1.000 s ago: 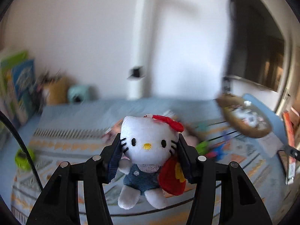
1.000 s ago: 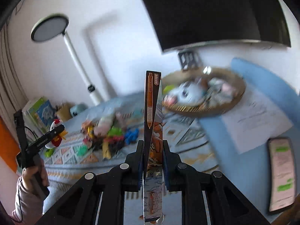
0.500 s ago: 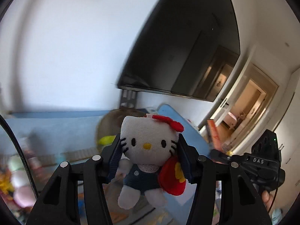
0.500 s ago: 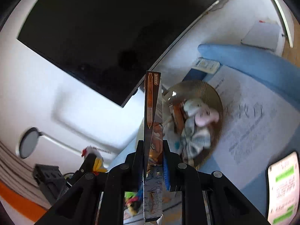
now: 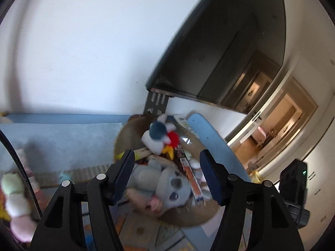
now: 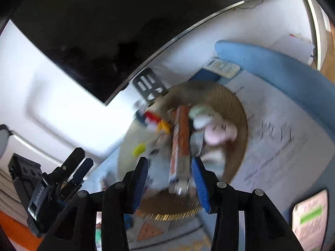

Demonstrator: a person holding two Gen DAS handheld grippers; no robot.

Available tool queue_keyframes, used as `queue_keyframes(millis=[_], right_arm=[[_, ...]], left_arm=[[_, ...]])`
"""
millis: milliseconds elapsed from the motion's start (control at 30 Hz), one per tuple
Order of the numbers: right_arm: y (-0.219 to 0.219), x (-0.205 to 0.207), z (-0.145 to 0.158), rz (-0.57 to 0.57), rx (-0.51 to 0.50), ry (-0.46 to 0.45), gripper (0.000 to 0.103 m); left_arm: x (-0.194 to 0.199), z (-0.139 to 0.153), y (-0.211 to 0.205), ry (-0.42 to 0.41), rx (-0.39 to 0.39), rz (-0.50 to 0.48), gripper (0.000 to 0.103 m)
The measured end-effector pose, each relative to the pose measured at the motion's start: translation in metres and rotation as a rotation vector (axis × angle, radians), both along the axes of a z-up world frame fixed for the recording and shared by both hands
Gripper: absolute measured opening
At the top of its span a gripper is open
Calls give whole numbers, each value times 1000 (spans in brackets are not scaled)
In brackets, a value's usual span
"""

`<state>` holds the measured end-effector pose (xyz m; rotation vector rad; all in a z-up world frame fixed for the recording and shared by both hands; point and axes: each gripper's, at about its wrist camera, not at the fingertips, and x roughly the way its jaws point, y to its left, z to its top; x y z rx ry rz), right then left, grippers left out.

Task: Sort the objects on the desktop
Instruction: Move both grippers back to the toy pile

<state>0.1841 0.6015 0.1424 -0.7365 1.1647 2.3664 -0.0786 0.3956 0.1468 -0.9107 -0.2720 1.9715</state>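
Observation:
My left gripper (image 5: 165, 156) hangs over the woven basket (image 5: 125, 129), its jaws opening with nothing between them. The white kitty plush (image 5: 159, 133) with the red bow lies blurred in the basket beyond the fingertips, above a grey koala plush (image 5: 167, 179). My right gripper (image 6: 168, 163) is opening too. The orange pen pack (image 6: 180, 146) shows blurred between its blue pads, free of both, over the basket (image 6: 240, 113). The left gripper (image 6: 82, 159) appears at the left of the right wrist view.
A pink and white plush (image 6: 217, 131) lies in the basket. A printed sheet (image 6: 282, 142) and a phone (image 6: 309, 215) lie right of it, a remote (image 6: 222, 67) behind. A dark monitor (image 6: 104, 31) hangs above. More plush toys (image 5: 14, 198) sit at far left.
Both grippers swung over to the basket. The left let go of the kitty plush, which now lies in the basket. The right released the pen pack, which tips toward the basket.

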Motion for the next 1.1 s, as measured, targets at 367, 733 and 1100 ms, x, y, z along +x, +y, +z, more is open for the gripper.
queue_keyframes(millis=[367,733,1100], right_arm=[[-157,18,-26,153,100,106,76],[-189,-6,-88,151,179,53,76],[-161,1,-104,139,-40,109,76]], left_arm=[[66,16,-243,96,25,278,66],[60,-73,-321,-54,-195,318,66],[29,-131,-233,5,-493,254,66]])
